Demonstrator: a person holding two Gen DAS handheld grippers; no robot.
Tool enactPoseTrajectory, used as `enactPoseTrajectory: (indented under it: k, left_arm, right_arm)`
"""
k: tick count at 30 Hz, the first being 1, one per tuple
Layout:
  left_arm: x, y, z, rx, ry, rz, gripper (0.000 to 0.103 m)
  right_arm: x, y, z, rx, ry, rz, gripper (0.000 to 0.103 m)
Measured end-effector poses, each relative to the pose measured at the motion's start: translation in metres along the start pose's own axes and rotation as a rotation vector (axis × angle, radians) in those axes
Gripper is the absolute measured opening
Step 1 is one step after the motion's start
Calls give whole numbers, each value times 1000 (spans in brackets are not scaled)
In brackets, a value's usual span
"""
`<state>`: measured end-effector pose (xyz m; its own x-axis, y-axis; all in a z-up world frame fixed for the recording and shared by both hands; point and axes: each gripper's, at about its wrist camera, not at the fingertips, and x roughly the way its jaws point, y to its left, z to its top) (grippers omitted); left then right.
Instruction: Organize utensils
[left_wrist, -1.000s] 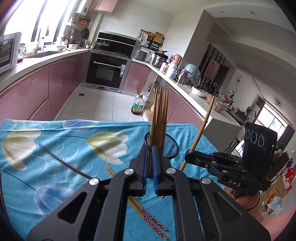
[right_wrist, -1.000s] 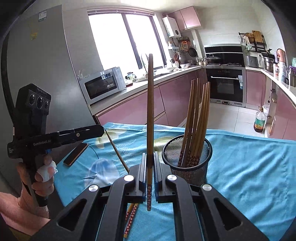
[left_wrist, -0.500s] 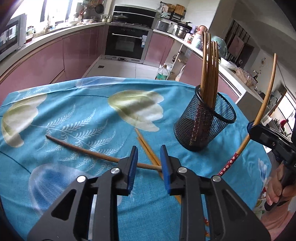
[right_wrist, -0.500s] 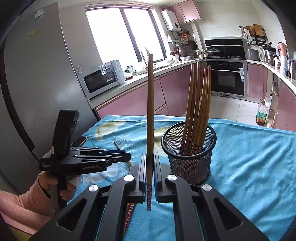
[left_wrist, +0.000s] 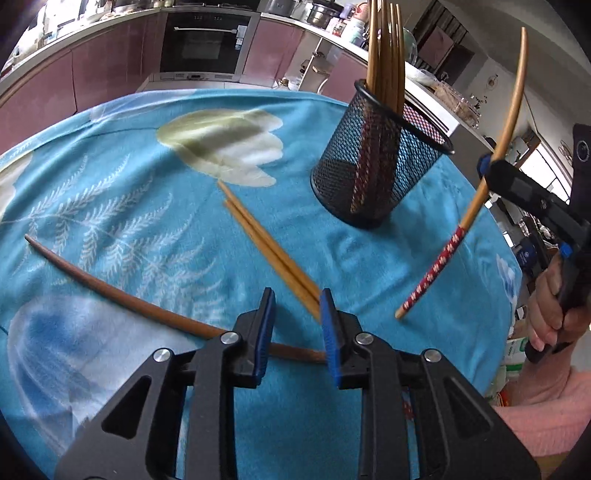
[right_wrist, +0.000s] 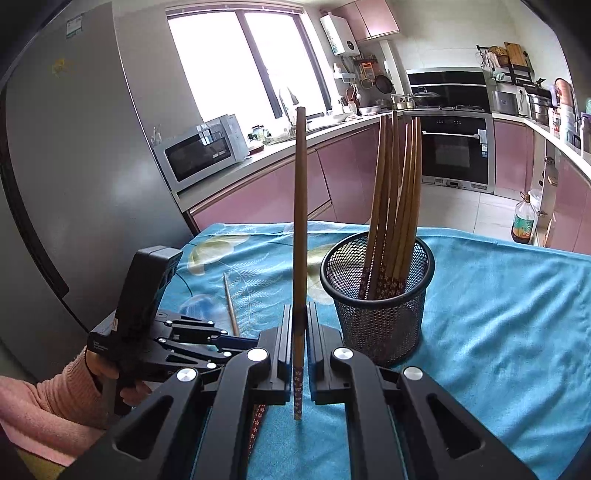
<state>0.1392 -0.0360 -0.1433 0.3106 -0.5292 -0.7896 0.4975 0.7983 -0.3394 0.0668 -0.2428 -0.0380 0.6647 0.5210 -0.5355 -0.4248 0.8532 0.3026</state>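
The left claw (left_wrist: 295, 317) hangs spread apart over loose chopsticks (left_wrist: 269, 247) on the tabletop (left_wrist: 110, 192); the right claw (right_wrist: 298, 334) pinches one chopstick (right_wrist: 300, 221) upright beside the mesh cup (right_wrist: 376, 295).

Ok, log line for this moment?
left gripper: open, over table chopsticks | right gripper: holding chopstick upright | cup: partly filled

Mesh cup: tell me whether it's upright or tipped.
Upright. The mesh cup stands on its base on the blue cloth, rim level, chopsticks standing in it.
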Motion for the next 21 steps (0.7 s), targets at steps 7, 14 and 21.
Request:
enactPoseTrajectory:
  k: [7,14,21]
  left_arm:
    - [-28,8,-38,-1,36,-48,26]
    - [-72,16,-49,-45,-114,61,39]
    - [-85,57,-32,-203,-179,369,43]
  right_arm:
    - [1,0,-1,0,-1,4,6]
    - [4,2,-1,-4,3,14,6]
    - [3,3,-2,-9,5,17,6]
